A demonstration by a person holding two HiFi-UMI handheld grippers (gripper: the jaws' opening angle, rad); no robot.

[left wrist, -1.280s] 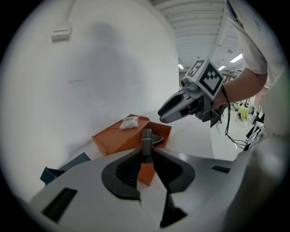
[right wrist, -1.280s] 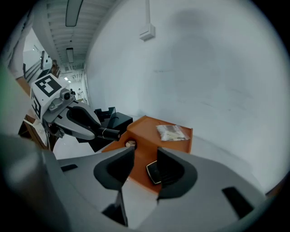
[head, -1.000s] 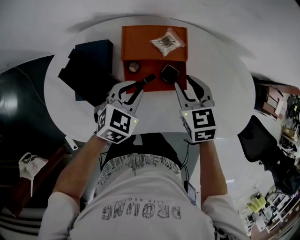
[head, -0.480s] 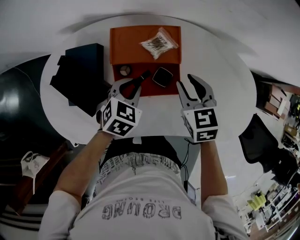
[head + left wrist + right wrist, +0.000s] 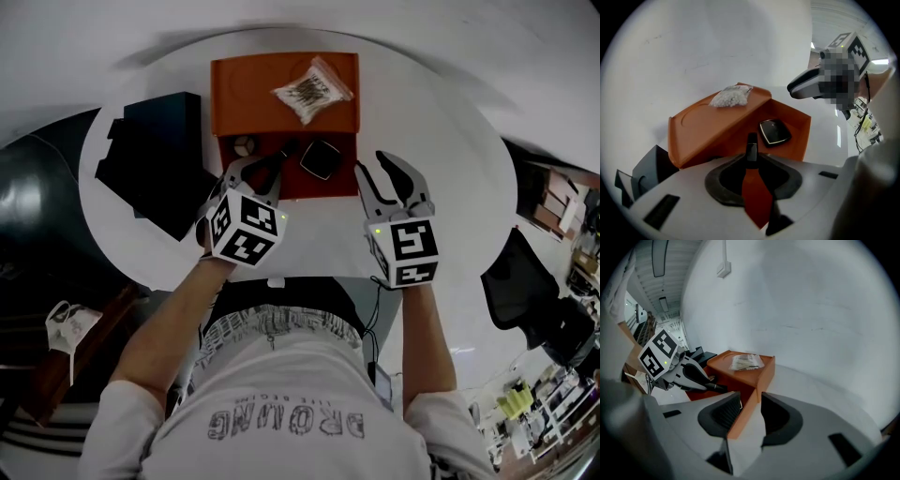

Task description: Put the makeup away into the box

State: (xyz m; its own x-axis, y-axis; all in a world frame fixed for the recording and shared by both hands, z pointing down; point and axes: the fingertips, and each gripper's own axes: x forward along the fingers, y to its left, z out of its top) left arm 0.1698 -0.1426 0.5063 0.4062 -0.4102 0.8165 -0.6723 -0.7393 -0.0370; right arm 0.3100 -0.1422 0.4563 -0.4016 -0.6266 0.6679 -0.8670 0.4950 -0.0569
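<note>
Over box [image 5: 234,94], left hand-held gripper [image 5: 751,161] lower, clasping stick [image 5: 751,145]

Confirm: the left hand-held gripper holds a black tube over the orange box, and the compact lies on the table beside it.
No: the compact lies inside the box, as the left gripper view shows. The left hand-held gripper does hold the tube over the box.

On one round white surface [image 5: 441,141]: one orange plastic box [image 5: 234,84], one clear bag of pale pieces [image 5: 307,91], one square black compact [image 5: 320,159], one small round pot [image 5: 245,146] and one slim black tube [image 5: 752,146]. Two grippers are in frame, the left gripper [image 5: 267,164] and the right gripper [image 5: 377,167], beside one navy box [image 5: 167,117] and one black case [image 5: 141,178].
</note>
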